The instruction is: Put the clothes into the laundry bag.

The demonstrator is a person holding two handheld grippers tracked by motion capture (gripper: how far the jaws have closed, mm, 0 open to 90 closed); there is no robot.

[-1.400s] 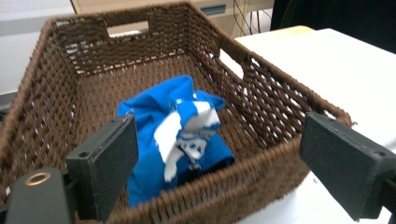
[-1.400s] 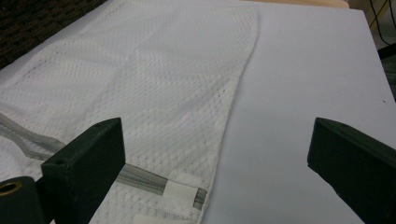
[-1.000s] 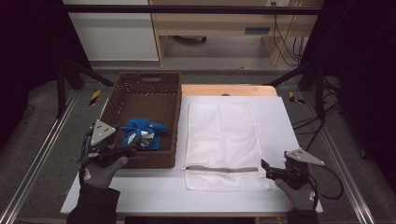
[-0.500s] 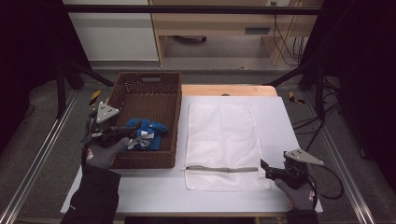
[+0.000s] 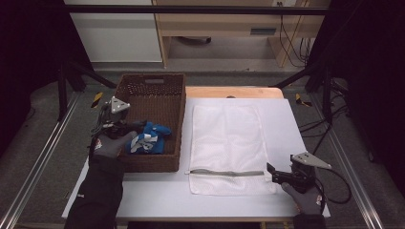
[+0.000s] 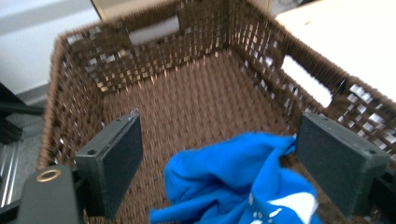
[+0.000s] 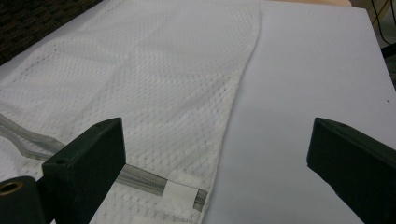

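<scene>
The crumpled blue garment with white print (image 5: pixel 145 140) is seen lying in the brown woven wicker basket (image 5: pixel 153 84), at its near end. The left gripper (image 6: pixel 219 158) is held over it, jaws spread wide either side of the cloth (nothing pinched yet). The pick-up step is judged to be in hand; a descent and a close are called for. The right gripper (image 7: pixel 215 158) is parked wide open at the zipper corner of the white mesh laundry bag (image 5: pixel 227 138).
</scene>
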